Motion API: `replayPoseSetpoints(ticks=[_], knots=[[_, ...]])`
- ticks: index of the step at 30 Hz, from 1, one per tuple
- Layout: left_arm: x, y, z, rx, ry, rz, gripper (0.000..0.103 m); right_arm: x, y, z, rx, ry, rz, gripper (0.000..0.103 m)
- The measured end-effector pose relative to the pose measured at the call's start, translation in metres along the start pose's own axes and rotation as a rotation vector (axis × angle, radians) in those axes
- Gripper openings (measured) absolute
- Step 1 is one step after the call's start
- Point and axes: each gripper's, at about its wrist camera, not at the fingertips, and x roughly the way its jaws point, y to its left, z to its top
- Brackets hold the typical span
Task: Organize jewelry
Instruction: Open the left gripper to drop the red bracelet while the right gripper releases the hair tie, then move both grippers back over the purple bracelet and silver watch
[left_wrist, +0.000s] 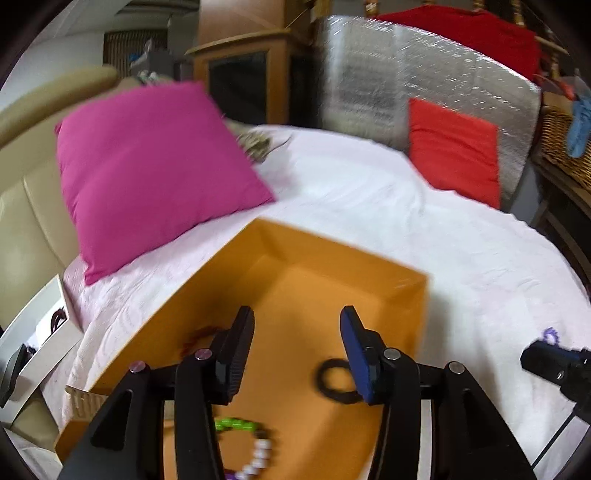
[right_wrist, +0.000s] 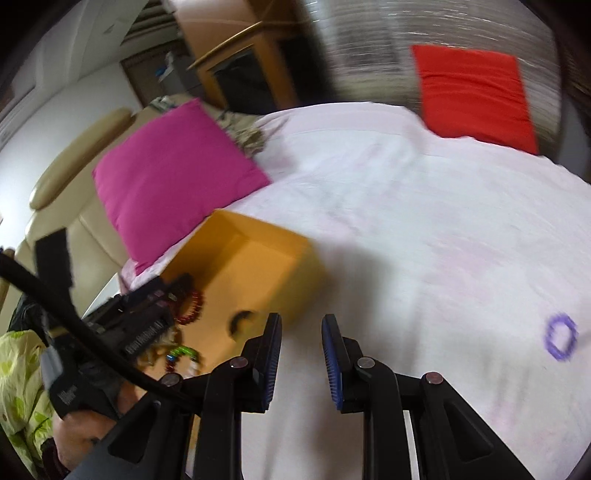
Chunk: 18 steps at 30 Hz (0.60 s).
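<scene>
**Bed, open box and one purple ring outside it**

White quilted bedspread (right_wrist: 406, 221) covers the bed and carries everything. Nearest in the left wrist view, the left claw (left_wrist: 297, 354) hangs over the open orange cardboard box (left_wrist: 388, 295), its jaws apart with nothing between them. Inside the box, at 6 o'clock, lies a bracelet of green and white beads (left_wrist: 255, 443); a black ring-shaped band (left_wrist: 334, 380) sits just beside the blue finger pad, and a red beaded bracelet (left_wrist: 195, 336) lies at 9 o'clock of the claw. In the right wrist view, the right claw (right_wrist: 301, 358) hovers above bare bedspread, jaws a little apart and empty. A small purple beaded ring (right_wrist: 561, 339) lies on the bedspread at its 3 o'clock, well apart from the box. Farther off, a magenta square cushion (right_wrist: 173, 177) rests at 11 o'clock and a red square cushion (right_wrist: 476, 96) at 1 o'clock.
</scene>
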Motion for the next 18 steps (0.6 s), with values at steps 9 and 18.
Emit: replayPoseSetpoints(ticks=[9,18], knots=[[-0.014,-0.103,-0.014,0.201,-0.053,-0.092,0.055,-0.07,-0.131,-0.039,0.195,-0.027,-0.124,0.026],[-0.008,-0.175,-0.037,0.392,-0.03,-0.13,0.055,-0.14,-0.275,-0.085,0.559,-0.125,-0.165,0.03]])
